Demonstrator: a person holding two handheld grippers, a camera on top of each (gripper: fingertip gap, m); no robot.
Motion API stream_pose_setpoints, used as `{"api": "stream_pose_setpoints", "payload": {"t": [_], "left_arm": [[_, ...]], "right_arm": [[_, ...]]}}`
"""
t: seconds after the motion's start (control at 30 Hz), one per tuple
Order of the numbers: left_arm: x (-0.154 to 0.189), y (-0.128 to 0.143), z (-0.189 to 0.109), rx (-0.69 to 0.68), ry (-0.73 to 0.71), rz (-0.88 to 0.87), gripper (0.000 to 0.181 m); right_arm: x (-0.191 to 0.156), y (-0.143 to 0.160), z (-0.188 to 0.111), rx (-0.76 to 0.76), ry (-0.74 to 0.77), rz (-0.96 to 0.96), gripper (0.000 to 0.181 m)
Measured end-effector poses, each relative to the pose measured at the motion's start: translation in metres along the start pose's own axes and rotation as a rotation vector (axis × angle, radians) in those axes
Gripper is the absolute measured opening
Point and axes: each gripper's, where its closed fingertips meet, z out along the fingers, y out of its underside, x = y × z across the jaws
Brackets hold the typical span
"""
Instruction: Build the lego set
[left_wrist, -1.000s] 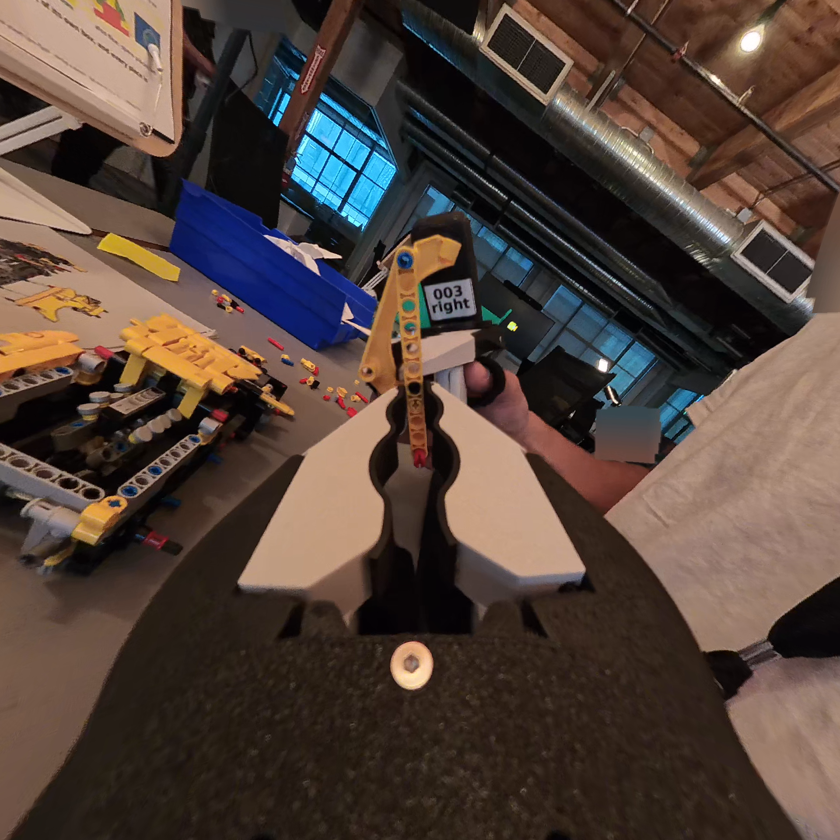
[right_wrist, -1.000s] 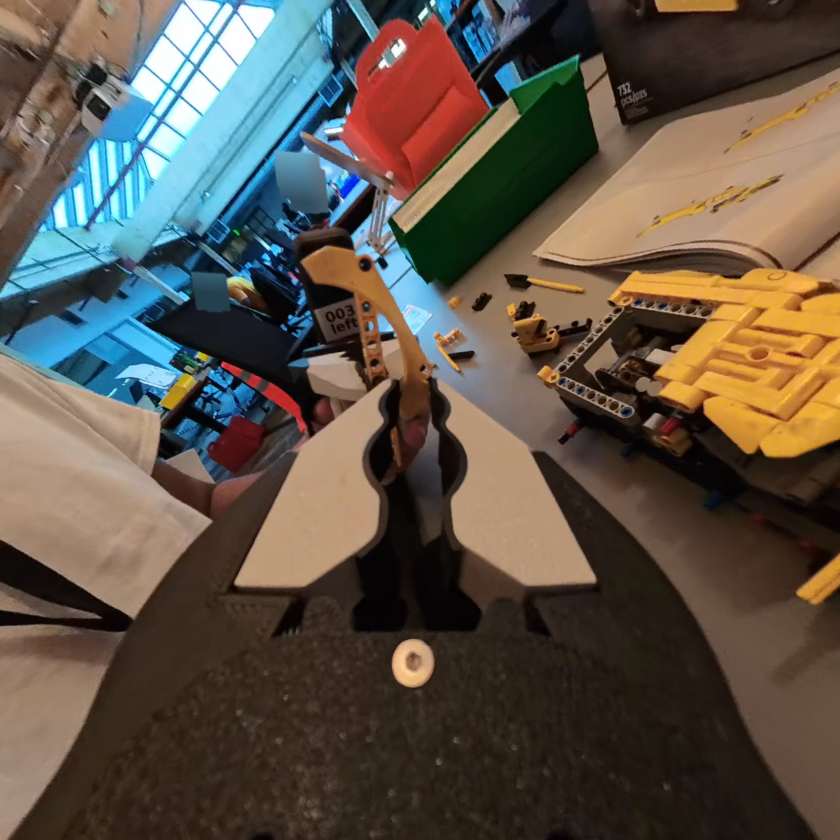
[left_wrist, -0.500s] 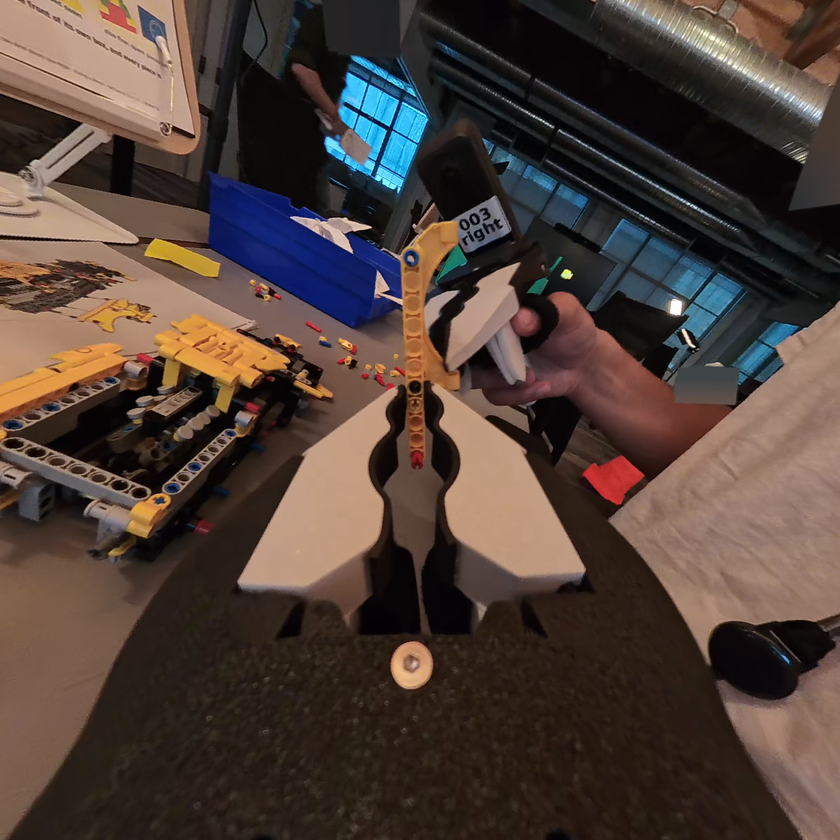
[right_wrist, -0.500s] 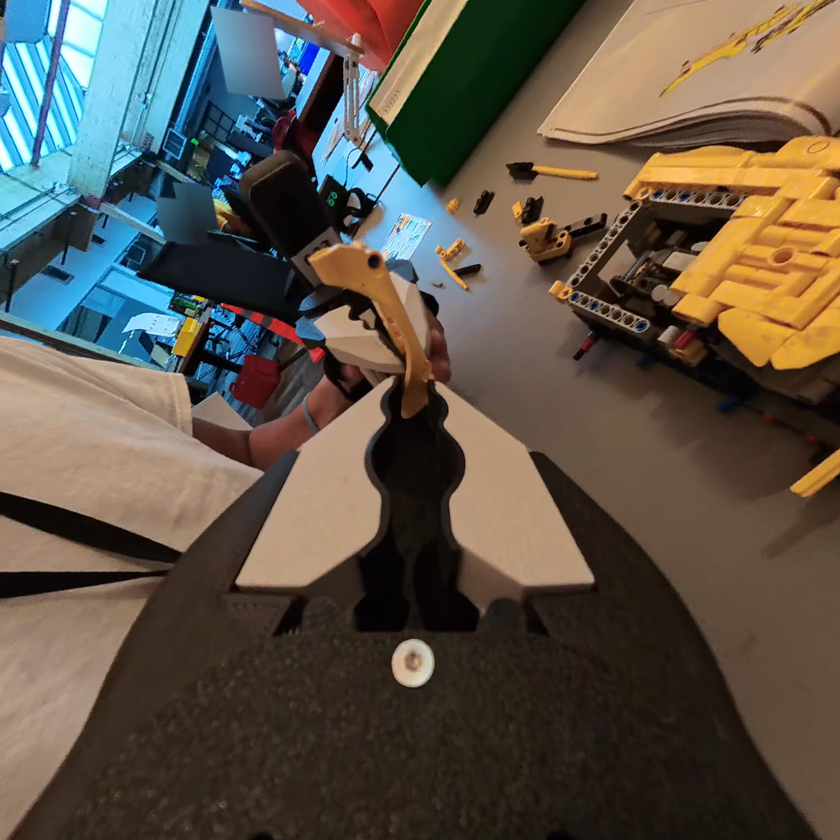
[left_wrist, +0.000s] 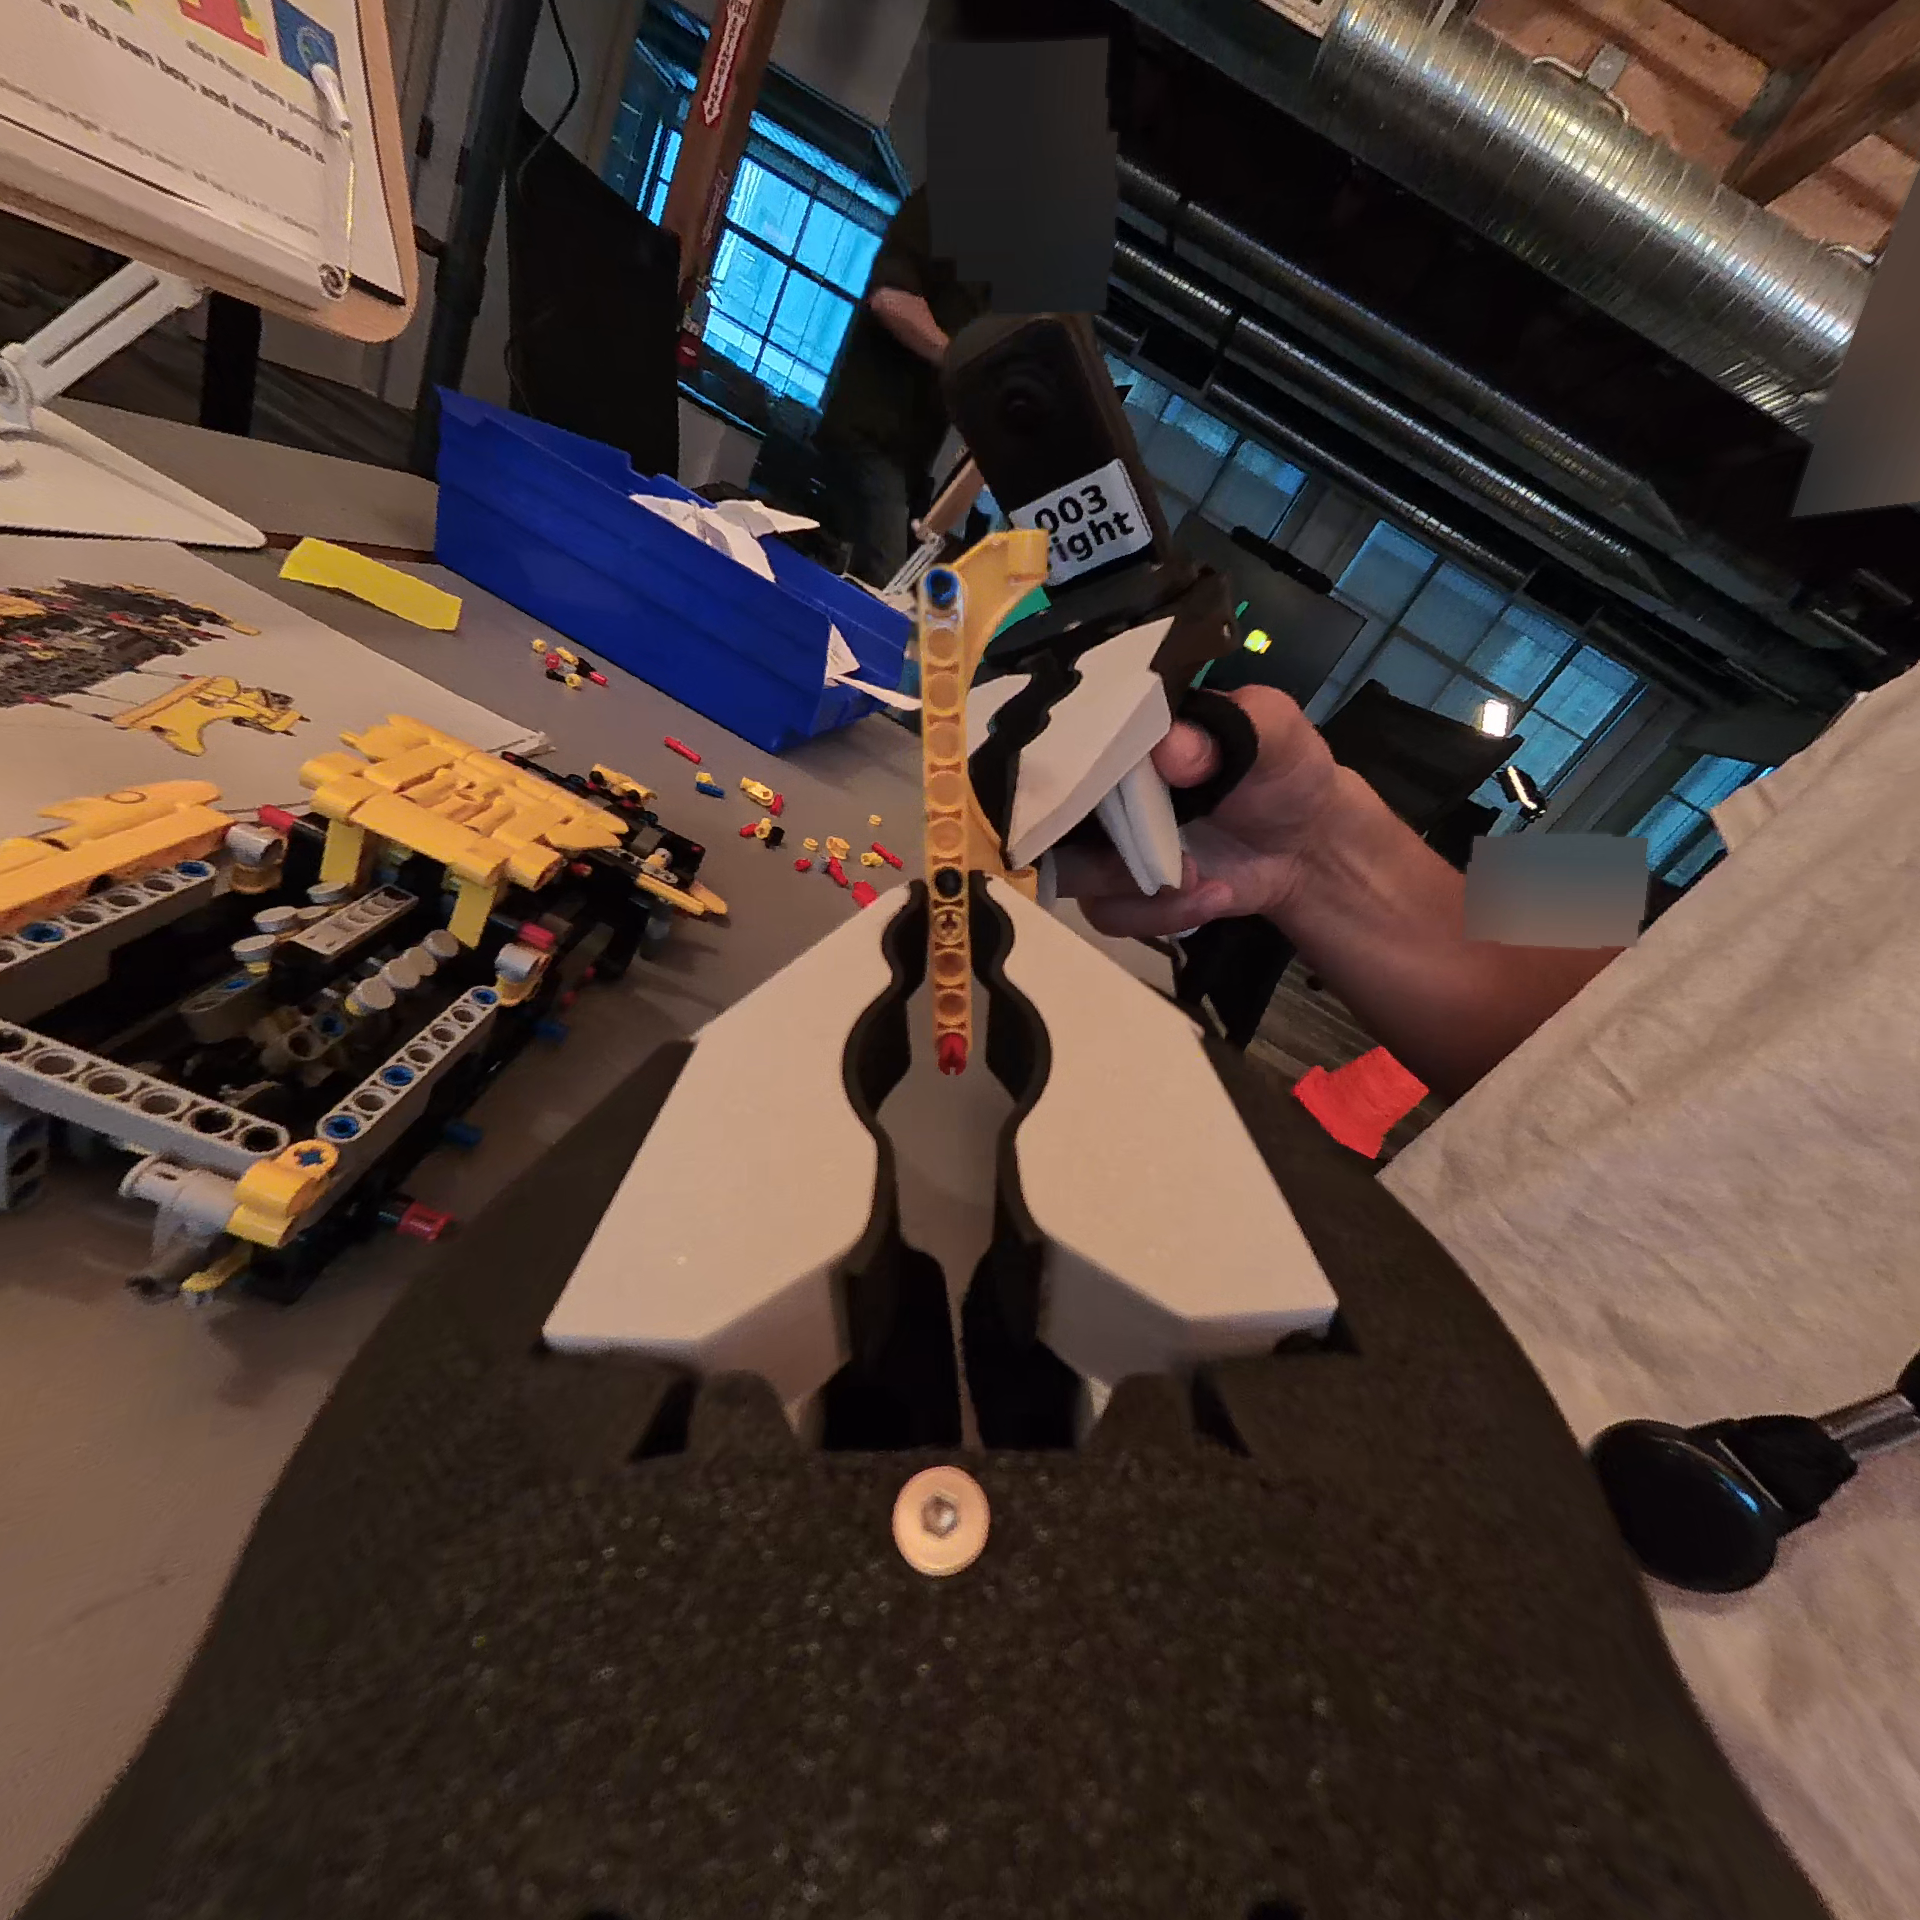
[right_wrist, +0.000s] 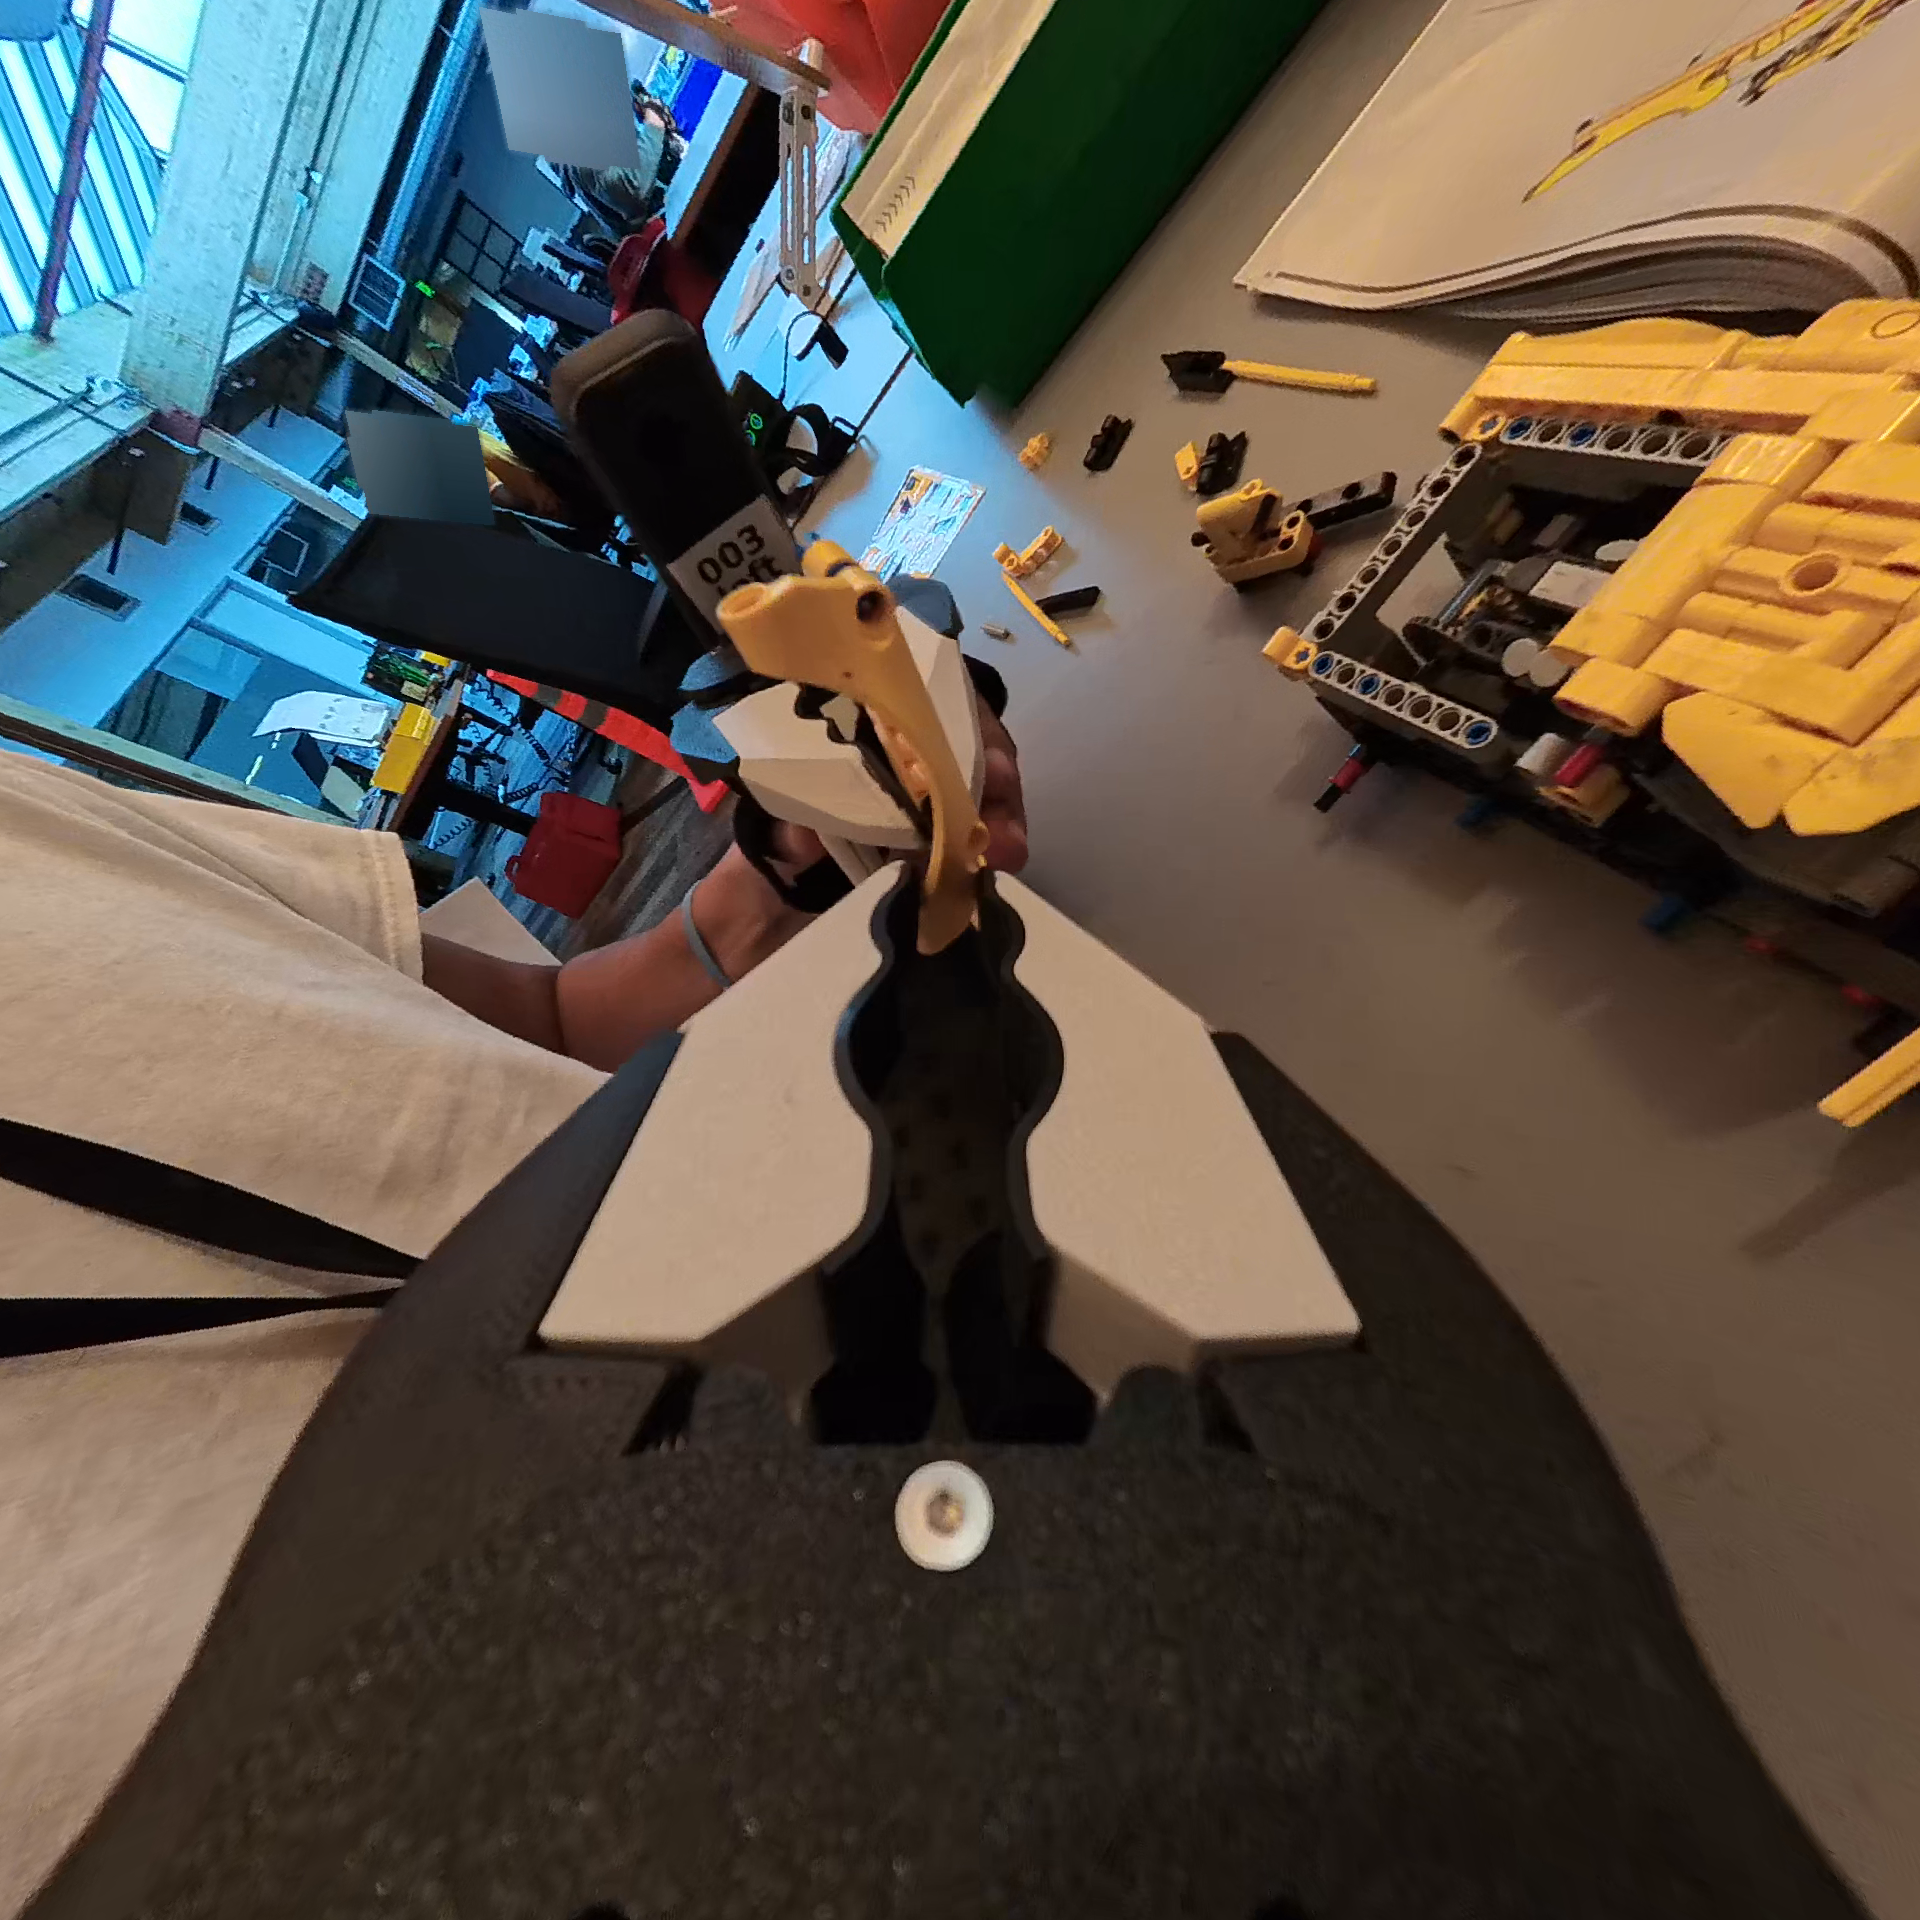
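**Yellow beam pinched between two grippers**

The left gripper (left_wrist: 951, 904) is clamping the lower end of a long yellow beam (left_wrist: 948, 769), pierced with a row of holes, a blue pin at its top, a red pin at its bottom. The beam's long axis is running toward twelve o'clock, a curved yellow panel flaring off it at one o'clock. The right gripper (right_wrist: 940, 883) is nipping the same piece's narrow tip at its fingertips.

The left wrist view is showing a blue bin (left_wrist: 644, 592) at eleven o'clock; the right wrist view is showing a green bin (right_wrist: 1049, 177) at twelve and loose parts (right_wrist: 1247, 530). The part-built yellow model (left_wrist: 343, 935) is sitting on the grey table (right_wrist: 1351, 1039).
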Motion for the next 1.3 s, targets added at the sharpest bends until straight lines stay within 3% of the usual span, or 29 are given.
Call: {"api": "stream_pose_setpoints", "payload": {"t": [0.2, 0.27, 0.47, 0.6, 1.1, 1.3], "left_arm": [[0.000, -0.005, 0.000, 0.039, 0.002, -0.023, 0.007], [-0.003, -0.007, -0.001, 0.052, -0.031, -0.005, 0.007], [-0.012, -0.012, -0.004, 0.082, -0.138, 0.071, 0.007], [-0.009, -0.012, -0.003, 0.085, -0.141, 0.097, 0.007], [-0.008, -0.006, 0.003, 0.062, -0.194, 0.163, 0.007], [-0.013, 0.002, 0.006, 0.008, -0.219, 0.181, 0.007]], "right_arm": [[-0.004, -0.008, -0.001, 0.082, -0.055, -0.015, 0.012], [0.002, -0.014, -0.001, 0.120, 0.019, -0.077, 0.020], [0.006, -0.025, 0.006, 0.218, 0.276, -0.255, 0.007], [0.005, -0.027, 0.009, 0.264, 0.303, -0.231, 0.006], [0.008, -0.019, 0.004, 0.243, 0.276, -0.100, 0.005], [0.015, -0.013, 0.003, 0.164, 0.340, -0.109, 0.005]]}}
